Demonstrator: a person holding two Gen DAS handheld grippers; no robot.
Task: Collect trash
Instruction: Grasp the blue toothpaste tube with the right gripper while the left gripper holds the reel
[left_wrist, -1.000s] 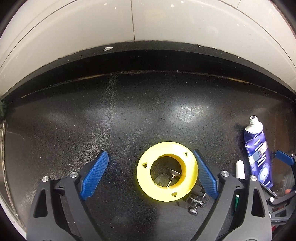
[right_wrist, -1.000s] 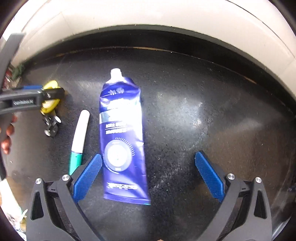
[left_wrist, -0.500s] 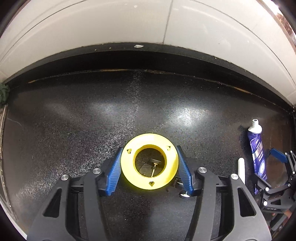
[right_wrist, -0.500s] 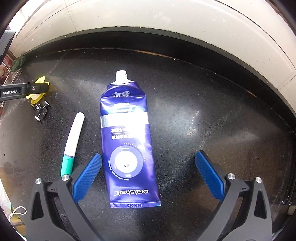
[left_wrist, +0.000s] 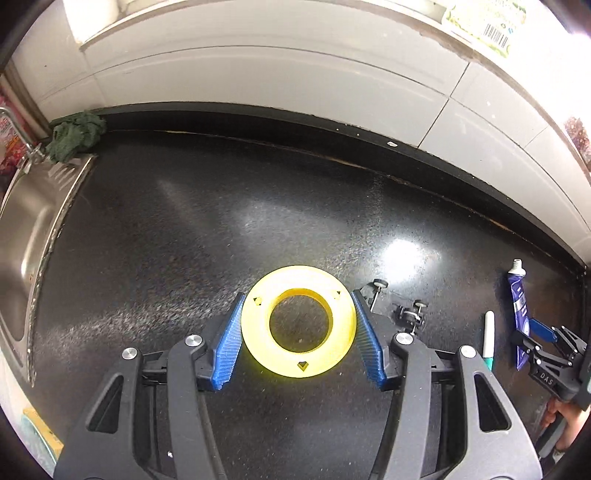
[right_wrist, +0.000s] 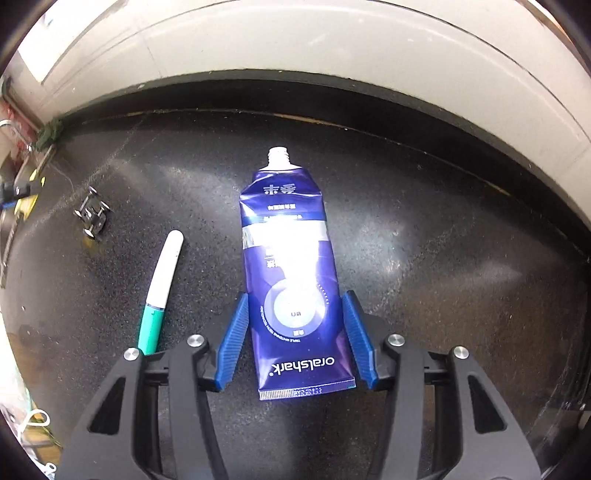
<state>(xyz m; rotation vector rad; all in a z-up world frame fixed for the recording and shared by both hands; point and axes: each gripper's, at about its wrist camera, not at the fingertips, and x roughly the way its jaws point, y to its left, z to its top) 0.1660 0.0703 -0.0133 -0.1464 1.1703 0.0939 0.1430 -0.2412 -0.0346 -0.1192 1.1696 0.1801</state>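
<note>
Left wrist view: I had the left tool (left_wrist: 298, 334) clamped on the yellow ring (left_wrist: 298, 320), both blue pads pressed against its outer rim, and the ring looked lifted clear of the black desk (left_wrist: 229, 206).
Right tool: in the right wrist view the right tool (right_wrist: 297, 334) had just been closing around the blue toothpaste tube (right_wrist: 291, 280); its pads sat at the tube's two edges near the crimped end, and I read that as a grip, though the far end by the open nozzle may have rested on the desk.
Left behind: a white and green marker (right_wrist: 160, 288) lay just beside the tube, and a small black wheeled part (right_wrist: 92, 214) sat further off, near the ring in the left wrist view.
Surroundings: a steel sink (left_wrist: 22, 236) bordered the desk on the left, with a green cloth (left_wrist: 75, 134) at its back corner.
Risk, ring: hard, smooth and round, held only at two narrow contacts, so a quick swing could have rolled it out.
Risk, tube: soft and flattened, so it could have buckled or slid between the pads, and its uncapped nozzle might have smeared paste.
Risk, crowding: the two tools worked close together and could have knocked each other.
</note>
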